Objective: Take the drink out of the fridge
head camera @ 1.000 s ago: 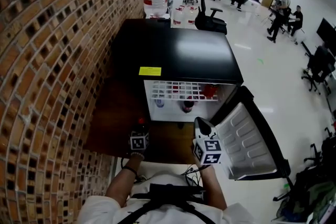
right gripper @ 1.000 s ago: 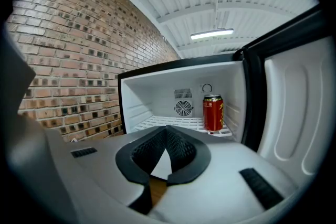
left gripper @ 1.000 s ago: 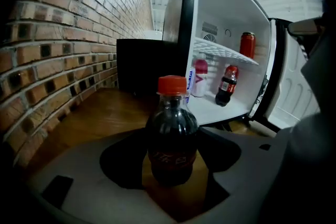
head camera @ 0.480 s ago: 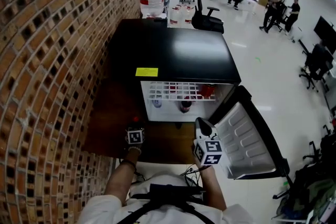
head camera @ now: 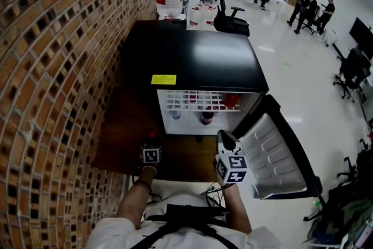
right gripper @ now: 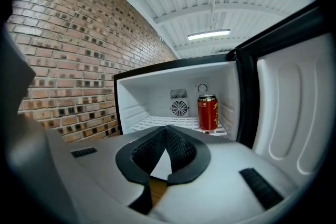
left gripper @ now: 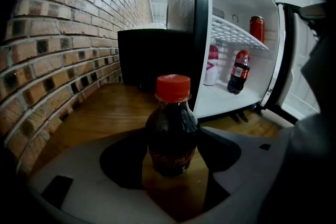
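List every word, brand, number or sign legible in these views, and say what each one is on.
No text is readable in any view.
yellow sticker on the fridge top: print too small to read.
red can: gold print blurred.
near cola bottle, outside the fridge: label too dark.
far cola bottle, inside the fridge: label too small.
marker cubes: black-and-white patterns, no letters.
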Demonstrator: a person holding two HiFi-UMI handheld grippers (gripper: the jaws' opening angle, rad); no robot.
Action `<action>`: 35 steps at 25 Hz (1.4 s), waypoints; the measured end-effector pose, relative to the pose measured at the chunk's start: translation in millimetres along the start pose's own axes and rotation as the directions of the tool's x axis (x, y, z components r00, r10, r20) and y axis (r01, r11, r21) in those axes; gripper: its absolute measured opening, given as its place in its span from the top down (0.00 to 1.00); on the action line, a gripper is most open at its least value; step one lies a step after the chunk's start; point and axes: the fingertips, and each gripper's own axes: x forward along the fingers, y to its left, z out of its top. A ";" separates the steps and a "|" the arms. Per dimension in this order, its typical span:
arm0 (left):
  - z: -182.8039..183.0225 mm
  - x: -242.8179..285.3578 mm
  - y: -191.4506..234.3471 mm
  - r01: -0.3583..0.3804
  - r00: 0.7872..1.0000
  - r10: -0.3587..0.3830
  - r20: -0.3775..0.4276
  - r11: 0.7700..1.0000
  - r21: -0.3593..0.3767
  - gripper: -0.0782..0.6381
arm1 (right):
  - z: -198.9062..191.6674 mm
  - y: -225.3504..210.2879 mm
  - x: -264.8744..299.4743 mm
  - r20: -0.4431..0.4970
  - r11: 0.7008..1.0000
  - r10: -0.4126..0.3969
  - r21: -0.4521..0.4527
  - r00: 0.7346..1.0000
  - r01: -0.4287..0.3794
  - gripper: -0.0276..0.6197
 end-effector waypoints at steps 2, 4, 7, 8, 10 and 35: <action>-3.0 -2.7 1.2 -0.005 1.000 0.005 0.000 1.000 0.008 0.46 | 0.1 0.5 0.2 -0.002 1.000 0.001 0.002 1.000 -0.001 0.95; -5.0 -5.1 1.8 -0.009 1.000 0.009 0.004 1.000 0.020 0.46 | -0.4 1.6 0.5 -0.004 1.000 0.003 0.003 1.000 -0.003 0.95; -5.4 -7.7 -2.2 0.002 1.000 -0.002 0.016 1.000 0.027 0.46 | -3.2 2.9 0.3 -0.008 1.000 0.007 0.001 1.000 -0.007 0.95; -6.3 -8.0 -3.3 0.005 1.000 -0.005 0.016 1.000 0.030 0.46 | -3.7 3.1 0.0 -0.009 1.000 0.007 0.001 1.000 -0.007 0.95; -8.9 -7.1 -4.5 0.006 1.000 -0.006 0.015 0.999 0.034 0.46 | -3.4 2.8 -0.8 -0.007 1.000 0.006 0.003 1.000 -0.006 0.95; 46.6 -59.9 -16.5 0.052 0.974 -0.053 0.219 0.999 0.012 0.34 | 2.6 4.9 -6.1 0.001 1.000 0.013 -0.014 1.000 -0.013 0.95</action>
